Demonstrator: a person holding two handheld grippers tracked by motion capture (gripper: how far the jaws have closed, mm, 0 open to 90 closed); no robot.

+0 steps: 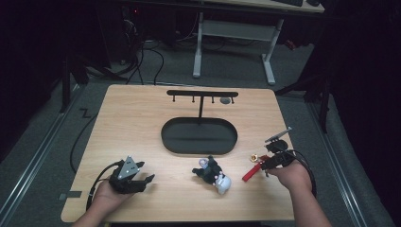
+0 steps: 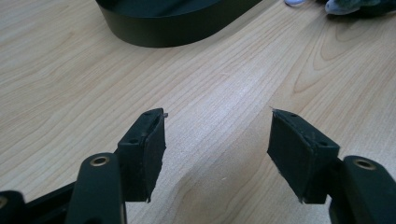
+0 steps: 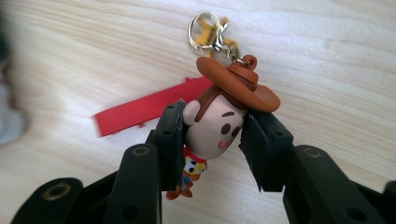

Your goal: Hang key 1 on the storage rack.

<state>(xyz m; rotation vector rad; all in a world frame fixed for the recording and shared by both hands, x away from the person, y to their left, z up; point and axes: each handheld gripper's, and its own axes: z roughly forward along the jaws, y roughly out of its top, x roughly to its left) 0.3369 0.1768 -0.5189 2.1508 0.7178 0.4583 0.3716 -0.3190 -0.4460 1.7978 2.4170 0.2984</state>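
My right gripper is shut on a small cowboy keychain figure; both pads press on the sides of its head, just above the wood. The figure wears a brown hat, with a gold clasp above it and a red strap trailing behind. In the high view that gripper is near the table's right edge, the red strap hanging from it. My left gripper rests near the front left, jaws apart over bare wood with nothing between them.
A black stand with an oval base tray and a hooked crossbar sits mid-table. A black-and-white plush toy lies on the wooden table between the hands. A desk frame stands beyond the table.
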